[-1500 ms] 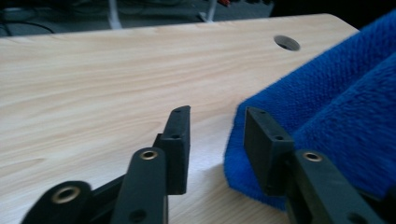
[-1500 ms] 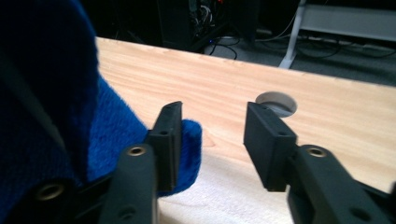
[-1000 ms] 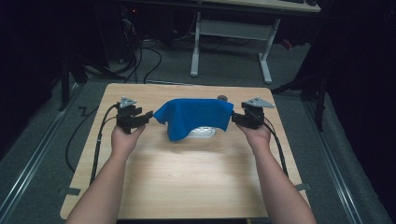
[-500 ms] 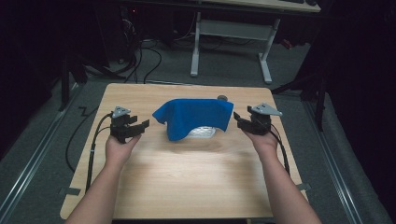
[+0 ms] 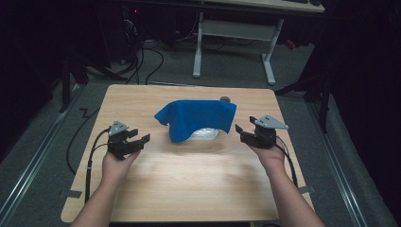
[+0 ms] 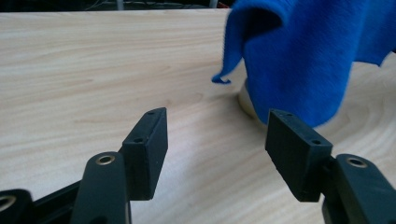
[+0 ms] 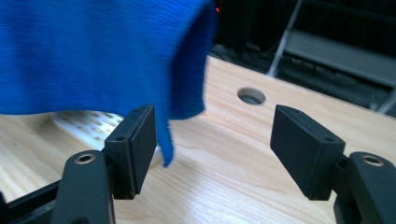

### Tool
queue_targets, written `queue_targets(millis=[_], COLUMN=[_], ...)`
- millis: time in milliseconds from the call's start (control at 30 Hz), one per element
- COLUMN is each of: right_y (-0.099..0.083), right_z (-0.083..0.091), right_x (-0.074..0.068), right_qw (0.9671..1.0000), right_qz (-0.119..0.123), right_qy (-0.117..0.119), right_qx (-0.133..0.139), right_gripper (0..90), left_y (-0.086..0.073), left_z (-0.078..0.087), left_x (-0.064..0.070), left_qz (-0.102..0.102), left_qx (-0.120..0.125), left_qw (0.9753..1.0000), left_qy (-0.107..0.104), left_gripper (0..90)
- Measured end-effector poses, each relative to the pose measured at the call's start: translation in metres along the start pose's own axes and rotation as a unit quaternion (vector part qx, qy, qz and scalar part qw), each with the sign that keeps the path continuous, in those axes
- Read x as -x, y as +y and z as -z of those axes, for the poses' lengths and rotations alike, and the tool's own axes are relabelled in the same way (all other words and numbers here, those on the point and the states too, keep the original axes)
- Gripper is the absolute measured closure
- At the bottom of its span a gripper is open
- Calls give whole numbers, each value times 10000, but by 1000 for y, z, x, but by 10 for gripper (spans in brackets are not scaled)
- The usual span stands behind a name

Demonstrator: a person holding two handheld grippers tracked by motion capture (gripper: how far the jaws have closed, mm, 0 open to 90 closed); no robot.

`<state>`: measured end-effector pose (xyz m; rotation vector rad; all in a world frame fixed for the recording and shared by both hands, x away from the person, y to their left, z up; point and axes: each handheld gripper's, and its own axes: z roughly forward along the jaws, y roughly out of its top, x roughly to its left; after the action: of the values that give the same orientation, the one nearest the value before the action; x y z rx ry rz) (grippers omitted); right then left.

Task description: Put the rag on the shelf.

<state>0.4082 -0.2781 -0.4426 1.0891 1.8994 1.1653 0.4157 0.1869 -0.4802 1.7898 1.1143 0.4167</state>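
Two hand-held grippers flank a blue cloth [image 5: 196, 119] draped over a white object on the worktop [image 5: 189, 179]. Left hand-held gripper [image 5: 138, 140] and right hand-held gripper [image 5: 242, 132] both gape wide, empty.

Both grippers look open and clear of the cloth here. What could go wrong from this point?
The blue cloth drapes loosely over a white slotted object, one corner hanging free, so it could slide off if brushed. The cloth hides most of the object, so the left gripper or right gripper reaching in might knock it.
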Motion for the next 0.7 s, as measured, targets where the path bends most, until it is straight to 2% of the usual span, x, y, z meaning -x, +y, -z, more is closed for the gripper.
queue_targets(millis=[33,67,233,267,300,333,433,533,567,633,700], right_y=[0,-3,-7,-10,-10,-15,-23,-34,-34,-45,-49], right_z=[0,5,13,18,18,23,29,33,33,33,33], right_x=[0,-6,-17,-23,-23,-31,-43,-56,-56,-68,-72], right_qw=[10000,10000,9996,9994,9994,9993,9982,9973,9973,9951,9945], right_qz=[0,-38,-45,-27,-27,-10,-119,-149,-149,-215,-219], right_qy=[0,58,227,329,329,379,588,693,693,876,916], right_qx=[0,62,-177,-99,-99,69,-55,-201,-201,-401,-460], right_gripper=[329,321,283,301,301,291,275,266,266,228,217], left_y=[0,-6,-17,-22,-22,-25,-40,-53,-53,-70,-76], left_z=[0,4,13,18,18,21,35,44,44,50,51], left_x=[0,3,10,13,13,15,25,33,33,42,44], left_qz=[0,-13,-44,-28,-28,-14,88,46,46,-4,7], left_qx=[0,-21,-10,-10,-10,-9,38,-14,-14,-87,-119], left_qw=[10000,10000,9998,9997,9997,9996,9989,9987,9987,9986,9984], left_qy=[0,-91,-199,-261,-261,-293,-465,-501,-501,-519,-557], left_gripper=[398,397,397,397,397,397,396,396,395,390,380])
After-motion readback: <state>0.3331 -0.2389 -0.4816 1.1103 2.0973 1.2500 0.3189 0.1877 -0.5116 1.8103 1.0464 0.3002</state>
